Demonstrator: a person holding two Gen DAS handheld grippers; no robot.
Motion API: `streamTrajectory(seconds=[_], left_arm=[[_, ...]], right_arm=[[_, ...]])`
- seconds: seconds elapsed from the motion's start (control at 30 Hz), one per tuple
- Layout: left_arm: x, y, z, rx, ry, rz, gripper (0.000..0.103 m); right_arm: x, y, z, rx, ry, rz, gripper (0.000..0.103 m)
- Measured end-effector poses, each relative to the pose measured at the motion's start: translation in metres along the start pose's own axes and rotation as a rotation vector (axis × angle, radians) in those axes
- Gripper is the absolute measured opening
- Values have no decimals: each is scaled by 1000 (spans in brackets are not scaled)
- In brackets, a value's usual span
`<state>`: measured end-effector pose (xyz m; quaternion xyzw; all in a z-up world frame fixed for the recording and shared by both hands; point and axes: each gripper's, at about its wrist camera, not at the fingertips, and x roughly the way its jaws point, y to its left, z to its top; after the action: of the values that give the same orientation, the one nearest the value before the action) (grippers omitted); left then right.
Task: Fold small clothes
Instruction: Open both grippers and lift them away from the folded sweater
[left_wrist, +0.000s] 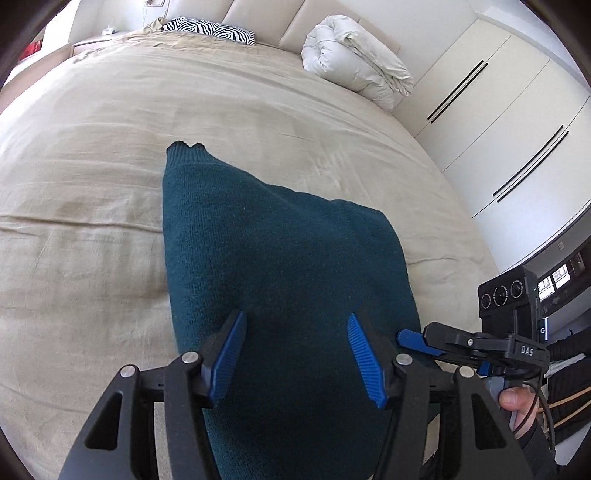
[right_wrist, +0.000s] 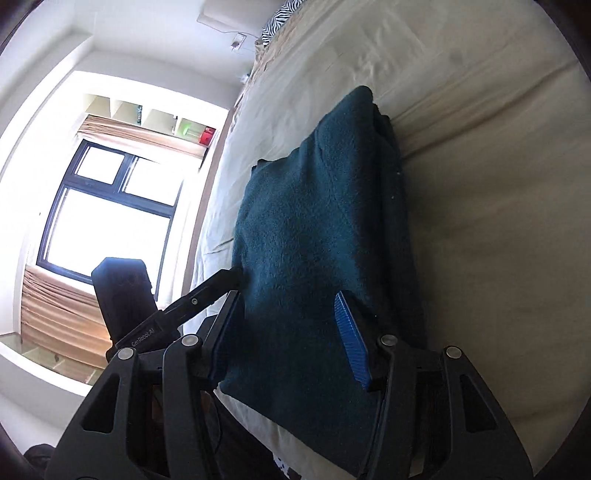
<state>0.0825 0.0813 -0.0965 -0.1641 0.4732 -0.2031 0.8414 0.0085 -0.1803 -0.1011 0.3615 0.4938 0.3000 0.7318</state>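
A dark teal knitted garment (left_wrist: 280, 251) lies folded into a long, narrow shape on the beige bed sheet (left_wrist: 92, 184), its ribbed cuff end pointing toward the headboard. My left gripper (left_wrist: 297, 315) hovers over the near end of it, open, the blue pads apart with cloth showing between them but not pinched. The right wrist view shows the same garment (right_wrist: 317, 221) lengthwise. My right gripper (right_wrist: 288, 295) is open above its near part, its left finger at the cloth's edge. The right gripper also appears at the garment's right edge in the left wrist view.
A rolled white duvet (left_wrist: 354, 62) and a zebra-print pillow (left_wrist: 210, 29) lie at the head of the bed. White wardrobe doors (left_wrist: 498, 122) stand to the right. A window (right_wrist: 107, 210) is beyond the bed's edge. A hand (left_wrist: 517, 402) holds the right gripper's handle.
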Motion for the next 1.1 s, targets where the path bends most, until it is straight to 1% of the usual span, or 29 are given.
streamTrajectory(seconds=[0.07, 0.13, 0.17, 0.23, 0.27, 0.33, 0.37, 0.4, 0.43, 0.47, 0.5, 0.53, 0.57, 0.6, 0.63, 0.67, 0.73, 0.8, 0.83, 0.87, 0.93, 0.97, 1.07, 1.1], left_arm=[[2, -1, -3, 15, -5, 2, 60], [3, 0, -6, 31, -21, 1, 60], [2, 0, -8, 30, -32, -1, 60], [-7, 0, -12, 25, -68, 8, 60], [-13, -4, -15, 36, -89, 27, 60], [-27, -16, -16, 87, -155, 101, 61], [-36, -22, -18, 113, -196, 142, 61], [-46, -28, -19, 137, -246, 182, 67], [-59, -33, -21, 158, -308, 228, 78], [-73, -40, -24, 178, -379, 282, 86], [-89, -47, -27, 200, -454, 333, 99], [-106, -55, -32, 224, -536, 378, 103], [-122, -63, -37, 251, -617, 416, 103], [-137, -70, -41, 278, -685, 448, 103], [-149, -78, -45, 300, -733, 478, 103], [-159, -85, -46, 315, -769, 503, 103], [-180, -99, -51, 351, -821, 523, 103], [-195, -111, -52, 371, -843, 533, 103], [-201, -114, -53, 361, -851, 533, 103], [-205, -115, -52, 335, -843, 530, 103], [-210, -115, -48, 295, -788, 508, 103], [-210, -114, -45, 284, -774, 504, 103], [-206, -113, -48, 256, -771, 559, 103], [-201, -111, -49, 249, -750, 566, 103]], right_arm=[[-4, -18, -3, 13, -20, 64, 37], [-10, -26, -6, 29, -48, 90, 36], [-16, -25, -7, 18, -64, 77, 38], [-30, -16, -11, -24, -105, -5, 39], [-40, -8, -15, -53, -124, -57, 40], [-56, 15, -23, -128, -175, -177, 47], [-63, 27, -26, -176, -208, -237, 47], [-70, 41, -29, -227, -242, -285, 47], [-77, 56, -33, -275, -280, -328, 49], [-85, 72, -39, -321, -325, -379, 53], [-92, 87, -43, -362, -374, -428, 56], [-100, 103, -49, -404, -430, -463, 64], [-107, 119, -54, -446, -491, -484, 76], [-115, 137, -58, -483, -561, -495, 84], [-123, 150, -65, -512, -630, -497, 98], [-132, 164, -70, -541, -699, -489, 103], [-150, 191, -75, -600, -796, -488, 103], [-161, 216, -82, -646, -844, -534, 103], [-165, 225, -84, -668, -858, -536, 103], [-169, 236, -86, -691, -865, -524, 103], [-177, 251, -89, -718, -869, -496, 103], [-185, 260, -92, -723, -871, -495, 103], [-194, 276, -100, -722, -842, -509, 103], [-193, 277, -100, -714, -833, -511, 103]])
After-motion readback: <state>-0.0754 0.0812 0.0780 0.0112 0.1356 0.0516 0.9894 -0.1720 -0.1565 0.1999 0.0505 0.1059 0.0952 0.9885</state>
